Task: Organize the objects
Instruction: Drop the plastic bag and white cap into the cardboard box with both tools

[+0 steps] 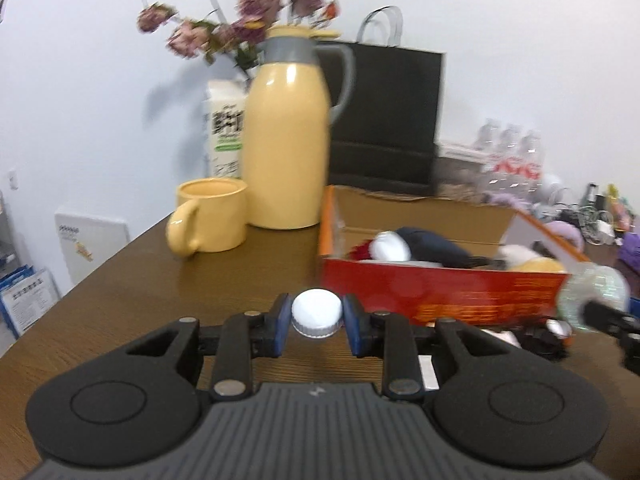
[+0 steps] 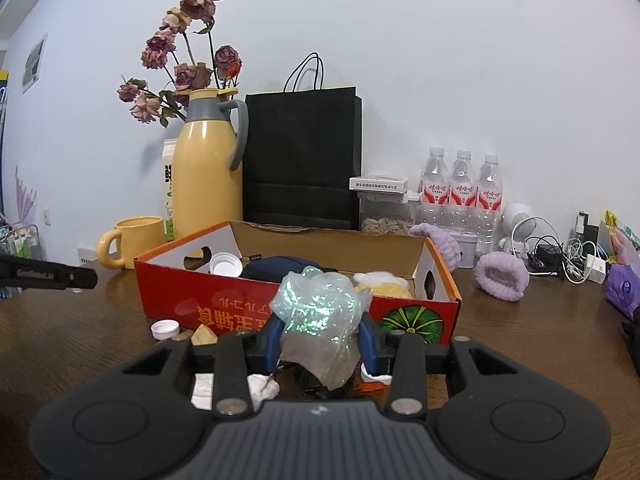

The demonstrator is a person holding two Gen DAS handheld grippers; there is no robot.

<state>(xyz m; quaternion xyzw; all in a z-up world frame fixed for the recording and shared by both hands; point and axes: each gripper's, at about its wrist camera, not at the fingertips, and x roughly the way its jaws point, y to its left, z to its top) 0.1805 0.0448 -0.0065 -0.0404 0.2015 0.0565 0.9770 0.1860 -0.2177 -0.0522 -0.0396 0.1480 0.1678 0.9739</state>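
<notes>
Left wrist view: brown wooden table (image 1: 120,280) carries, largest first, a black paper bag (image 1: 388,120) at the far wall, a yellow thermos jug (image 1: 286,148) left of it, and an open red cardboard box (image 1: 440,292) near and right of the jug. Yellow mug (image 1: 210,216) stands just left of the jug, handle toward the camera. Box holds a dark pouch (image 1: 432,244), a white cap and something pale yellow at the right end.

Left gripper (image 1: 317,318) is clenched on a white bottle cap (image 1: 317,312), blue pads pressing both sides, cap held off the table near the box's front wall.

Right wrist view: right gripper (image 2: 320,340) grasps a crumpled, iridescent plastic bag (image 2: 320,312), just in front of the box's front wall. Another white cap (image 2: 164,328) lies on the table to the near left of the box, beside small wooden blocks (image 2: 204,336). Three water bottles (image 2: 462,196) stand far right by the wall.
</notes>
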